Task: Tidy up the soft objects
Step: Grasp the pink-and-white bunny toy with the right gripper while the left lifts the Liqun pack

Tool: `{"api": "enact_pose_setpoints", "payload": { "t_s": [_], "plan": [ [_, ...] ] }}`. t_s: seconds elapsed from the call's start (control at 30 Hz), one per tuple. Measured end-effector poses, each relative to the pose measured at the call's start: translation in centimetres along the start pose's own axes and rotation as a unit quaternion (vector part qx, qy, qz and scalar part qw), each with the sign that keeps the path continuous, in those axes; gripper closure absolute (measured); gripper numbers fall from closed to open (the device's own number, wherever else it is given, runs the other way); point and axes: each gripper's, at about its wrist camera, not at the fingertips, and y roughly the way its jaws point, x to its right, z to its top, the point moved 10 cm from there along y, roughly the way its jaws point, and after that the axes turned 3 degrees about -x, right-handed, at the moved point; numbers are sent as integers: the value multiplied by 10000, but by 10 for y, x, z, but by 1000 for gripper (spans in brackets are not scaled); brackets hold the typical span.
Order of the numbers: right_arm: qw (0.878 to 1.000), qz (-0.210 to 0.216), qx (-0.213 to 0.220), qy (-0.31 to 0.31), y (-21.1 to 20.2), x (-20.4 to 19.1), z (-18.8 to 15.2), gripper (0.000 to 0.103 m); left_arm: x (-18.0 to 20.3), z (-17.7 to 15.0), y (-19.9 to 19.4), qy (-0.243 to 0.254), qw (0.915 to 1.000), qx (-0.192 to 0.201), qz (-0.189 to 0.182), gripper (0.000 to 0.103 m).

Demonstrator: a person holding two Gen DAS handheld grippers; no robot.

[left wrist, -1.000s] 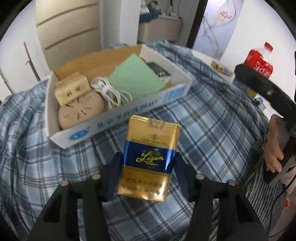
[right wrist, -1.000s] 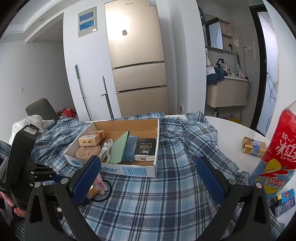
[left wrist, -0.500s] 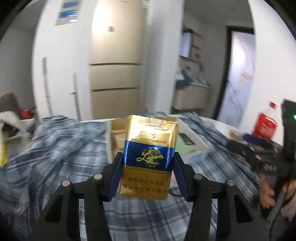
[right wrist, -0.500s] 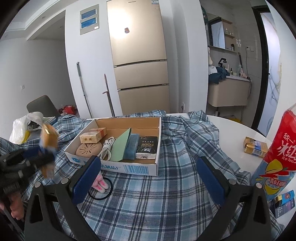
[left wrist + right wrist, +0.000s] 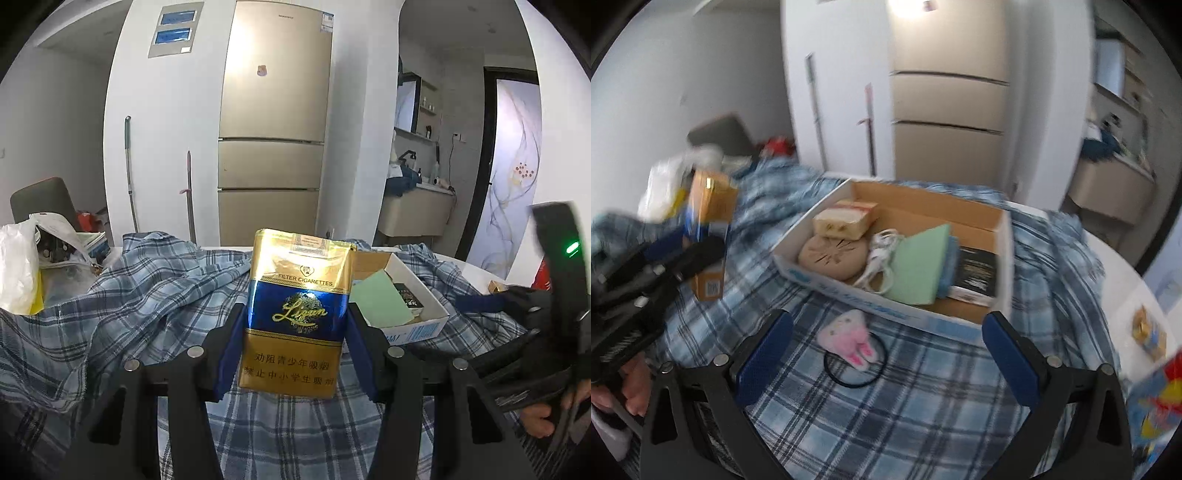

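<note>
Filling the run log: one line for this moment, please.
left gripper: shut on cigarette pack, lifted | right gripper: open, above pink plush hair tie | cardboard box: partly filled

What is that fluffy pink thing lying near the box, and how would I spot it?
Find the open cardboard box on the blue plaid cloth. Just in front of its printed white wall, between the open fingers of the right gripper, lies a small plush hair tie. Nothing else there is pink and fuzzy with a thin black loop attached.
</note>
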Motion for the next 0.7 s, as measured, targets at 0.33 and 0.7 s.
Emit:
{"api": "enact_pose_setpoints", "payload": {
  "t_s": [0.33, 0.7],
  "plan": [
    [9934, 48, -707, -908, 53, -36, -24, 34, -15, 0, 2, -388, 9992, -45, -75, 48],
    [9939, 188, -727, -814, 60, -38, -31, 66, -8, -3, 4, -308, 9993, -115, -152, 48]
  ]
}}
